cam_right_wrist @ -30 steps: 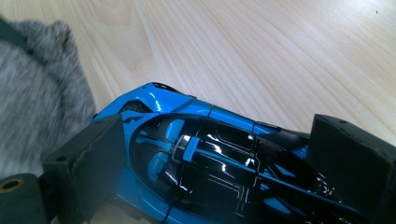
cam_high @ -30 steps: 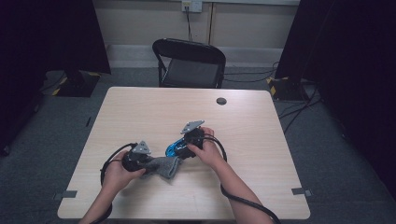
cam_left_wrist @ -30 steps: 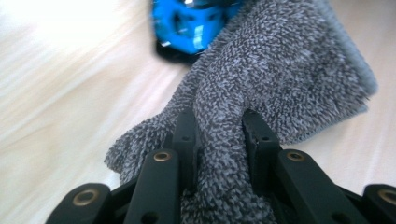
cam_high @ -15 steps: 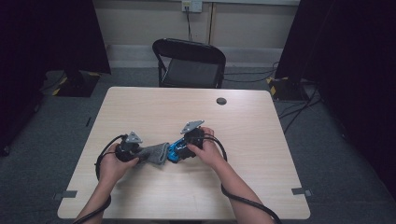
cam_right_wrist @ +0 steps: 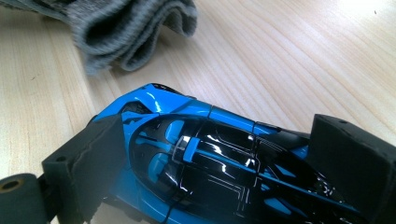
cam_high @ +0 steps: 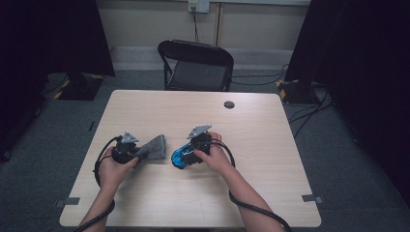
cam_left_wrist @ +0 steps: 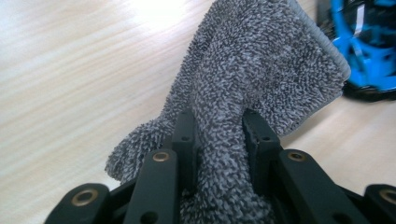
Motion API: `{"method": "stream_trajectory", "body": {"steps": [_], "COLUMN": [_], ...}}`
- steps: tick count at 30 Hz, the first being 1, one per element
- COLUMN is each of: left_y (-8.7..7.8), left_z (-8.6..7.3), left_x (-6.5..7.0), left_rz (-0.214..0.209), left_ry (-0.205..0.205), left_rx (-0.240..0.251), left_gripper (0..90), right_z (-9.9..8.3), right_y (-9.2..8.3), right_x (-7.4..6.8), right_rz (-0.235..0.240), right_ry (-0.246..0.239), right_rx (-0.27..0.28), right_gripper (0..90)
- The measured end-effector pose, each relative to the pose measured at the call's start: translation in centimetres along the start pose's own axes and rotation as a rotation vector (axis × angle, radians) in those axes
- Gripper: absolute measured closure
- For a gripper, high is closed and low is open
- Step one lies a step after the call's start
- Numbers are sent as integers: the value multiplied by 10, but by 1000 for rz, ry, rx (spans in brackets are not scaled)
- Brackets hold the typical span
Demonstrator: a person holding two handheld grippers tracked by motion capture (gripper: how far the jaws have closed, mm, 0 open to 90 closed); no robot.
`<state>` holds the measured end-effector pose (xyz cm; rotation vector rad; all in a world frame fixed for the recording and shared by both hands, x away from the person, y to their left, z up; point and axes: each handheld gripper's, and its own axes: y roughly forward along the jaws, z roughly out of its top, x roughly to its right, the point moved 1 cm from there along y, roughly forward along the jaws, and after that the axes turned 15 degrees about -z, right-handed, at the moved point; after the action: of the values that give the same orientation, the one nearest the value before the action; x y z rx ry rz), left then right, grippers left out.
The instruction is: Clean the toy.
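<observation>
A big wooden table (cam_high: 270,159) fills the middle of the room. A black folding chair (cam_high: 198,65) stands behind its far edge. The table top is mostly bare, so there is lots of room to work.

A person sits at the near side, and both forearms reach over the wood. Each hand holds a gripper.

The right gripper (cam_high: 186,155) has its jaws pressed on the two sides of a shiny blue and black toy car (cam_right_wrist: 210,163). The car sits on the table near the middle. In the right gripper view, one black pad is on each side of the car body. This probably holds the car steady so it cannot roll or slide while it is being cleaned.

The left gripper (cam_high: 140,153) pinches a fluffy grey cloth (cam_left_wrist: 261,79). The jaws squeeze a bunched part of it, and the rest of the cloth sticks out in front like a soft mitt. That loose end points toward the car, and it is just beside the car but not touching it. Holding it by the bunched end leaves the wide soft part free for wiping.

A small dark round thing (cam_high: 229,104) lies far off near the back of the table, out of the way.
</observation>
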<state>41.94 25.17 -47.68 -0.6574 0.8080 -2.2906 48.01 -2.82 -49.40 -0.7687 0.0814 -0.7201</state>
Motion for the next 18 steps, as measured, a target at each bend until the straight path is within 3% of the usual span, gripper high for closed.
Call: {"method": "stream_trajectory", "body": {"steps": [8,10,13,15,18], "left_y": [-9,-13,-14,-12,-10], "left_z": [-3,1,2,2,2], "left_x": [15,28,36,49,58], "left_rz": [-82,-124,-162,-202,-237], "left_ry": [50,95,128,180,186], "left_rx": [9,17,17,-13,-18], "left_gripper": [700,702,702,702,703], "right_z": [1,1,2,2,2], "right_y": [0,0,0,0,0], "right_x": [-1,-1,-1,-1,-1], "right_rz": [-5,-6,-4,-3,-3], "right_ry": [0,-1,-2,-4,-1], "right_rx": [-2,-8,-14,-13,-14], "right_gripper": [43,43,43,44,44]}}
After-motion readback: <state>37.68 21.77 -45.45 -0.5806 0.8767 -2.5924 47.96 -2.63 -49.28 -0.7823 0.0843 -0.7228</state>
